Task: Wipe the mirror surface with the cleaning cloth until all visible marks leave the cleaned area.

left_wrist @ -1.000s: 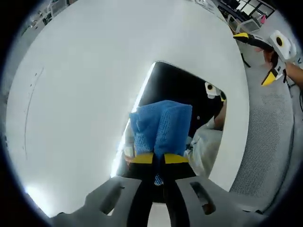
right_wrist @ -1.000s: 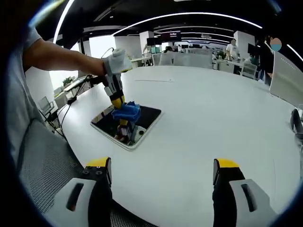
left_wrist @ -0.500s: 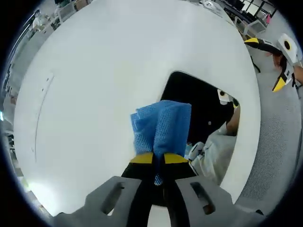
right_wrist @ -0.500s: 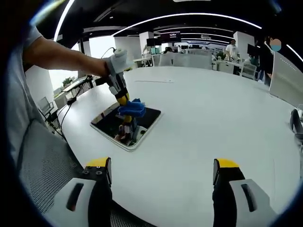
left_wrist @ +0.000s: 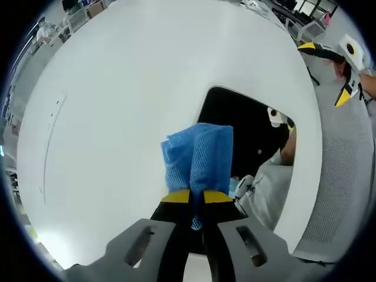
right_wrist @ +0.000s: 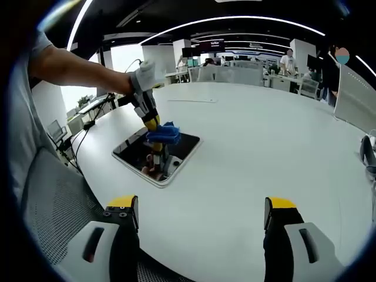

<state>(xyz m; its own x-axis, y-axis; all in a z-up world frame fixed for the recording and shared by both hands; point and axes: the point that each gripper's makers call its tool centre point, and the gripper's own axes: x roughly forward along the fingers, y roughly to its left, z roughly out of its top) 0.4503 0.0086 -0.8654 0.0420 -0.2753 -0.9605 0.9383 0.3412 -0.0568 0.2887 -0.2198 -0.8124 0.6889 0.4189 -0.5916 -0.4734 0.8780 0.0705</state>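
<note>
A flat rectangular mirror [right_wrist: 154,154] lies on the white table [right_wrist: 252,153]; in the left gripper view the mirror [left_wrist: 249,126] reflects dark ceiling and a person's sleeve. My left gripper [left_wrist: 197,197] is shut on a folded blue cleaning cloth [left_wrist: 197,160], held over the mirror's near part. In the right gripper view the left gripper [right_wrist: 154,130] holds the blue cloth [right_wrist: 163,134] just above the mirror's middle; whether it touches the glass I cannot tell. My right gripper [right_wrist: 201,207] stands open, well short of the mirror, over the table's near edge.
The round white table stretches far and right of the mirror. A grey mesh chair back [right_wrist: 53,205] sits at the lower left. Desks, chairs and people [right_wrist: 288,59] stand in the background. A monitor edge [right_wrist: 355,88] shows at right.
The left gripper with the cloth shifted from the mirror's left part toward its middle and lifted slightly; in the last half second it hardly moved. The right gripper stayed still.
</note>
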